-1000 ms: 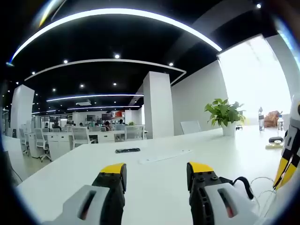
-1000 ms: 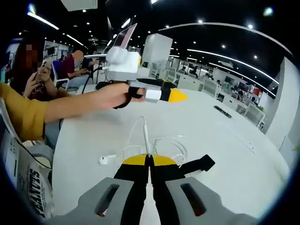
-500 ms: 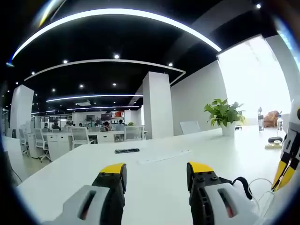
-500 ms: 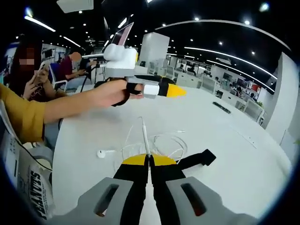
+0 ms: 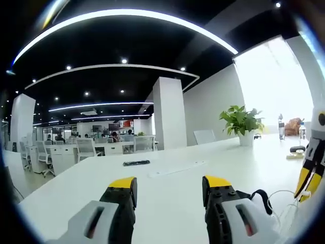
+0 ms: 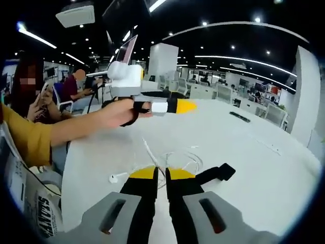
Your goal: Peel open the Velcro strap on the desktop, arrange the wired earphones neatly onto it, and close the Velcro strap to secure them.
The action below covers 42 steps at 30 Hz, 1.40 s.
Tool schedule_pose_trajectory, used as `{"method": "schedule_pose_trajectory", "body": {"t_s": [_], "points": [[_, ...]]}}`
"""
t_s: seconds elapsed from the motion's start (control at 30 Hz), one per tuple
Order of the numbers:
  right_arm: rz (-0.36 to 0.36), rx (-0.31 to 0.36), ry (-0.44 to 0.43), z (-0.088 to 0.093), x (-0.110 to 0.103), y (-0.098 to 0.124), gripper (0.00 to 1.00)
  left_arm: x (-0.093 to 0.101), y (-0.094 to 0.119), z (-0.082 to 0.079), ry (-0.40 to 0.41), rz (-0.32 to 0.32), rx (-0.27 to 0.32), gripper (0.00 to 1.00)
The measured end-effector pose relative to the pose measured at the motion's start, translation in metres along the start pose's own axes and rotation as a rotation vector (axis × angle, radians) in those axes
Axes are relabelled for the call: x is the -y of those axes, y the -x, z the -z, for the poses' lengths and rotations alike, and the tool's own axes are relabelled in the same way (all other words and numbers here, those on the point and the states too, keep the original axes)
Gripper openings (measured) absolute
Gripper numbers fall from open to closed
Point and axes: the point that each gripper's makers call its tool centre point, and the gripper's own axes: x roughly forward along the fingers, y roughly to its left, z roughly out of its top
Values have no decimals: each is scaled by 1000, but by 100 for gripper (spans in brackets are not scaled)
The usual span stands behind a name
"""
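A large white desk [image 5: 167, 188] stretches away through an open-plan office with a dark ceiling and curved light strips.

In the left gripper view, the left gripper [image 5: 170, 185] is held above the desk with its two yellow-tipped jaws wide apart and nothing between them. Far along the desk lie a small dark flat object [image 5: 136, 163] and a thin white strip [image 5: 177, 169]. A potted plant [image 5: 241, 123] stands at the far right by a bright window. At the right edge the right gripper [image 5: 311, 175] comes into view, with thin white cable [image 5: 284, 203] below it.

In the right gripper view, the right gripper [image 6: 160, 175] has its yellow-tipped jaws drawn almost together, with only a narrow slit between them. A white cable of the wired earphones [image 6: 172, 162] rises from just beyond the jaw tips, but whether the jaws pinch it cannot be told. The rest of the earphones lies in loose white loops on the desk just beyond the jaws, with one earbud [image 6: 115, 178] lying apart to the left. The black Velcro strap [image 6: 213, 174] lies flat on the desk just to the right of the loops, touching or overlapping them. A person's hand [image 6: 119, 109] holds the left gripper above the desk, beyond the earphones, its yellow tip pointing right. Other people sit at the far left.
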Motion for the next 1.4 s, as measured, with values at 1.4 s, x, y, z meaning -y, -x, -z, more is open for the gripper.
{"method": "schedule_pose_trajectory", "body": {"t_s": [1.4], "points": [[-73, 44, 137, -12, -28, 4, 5, 7, 1, 0, -14, 20, -2, 55]]}}
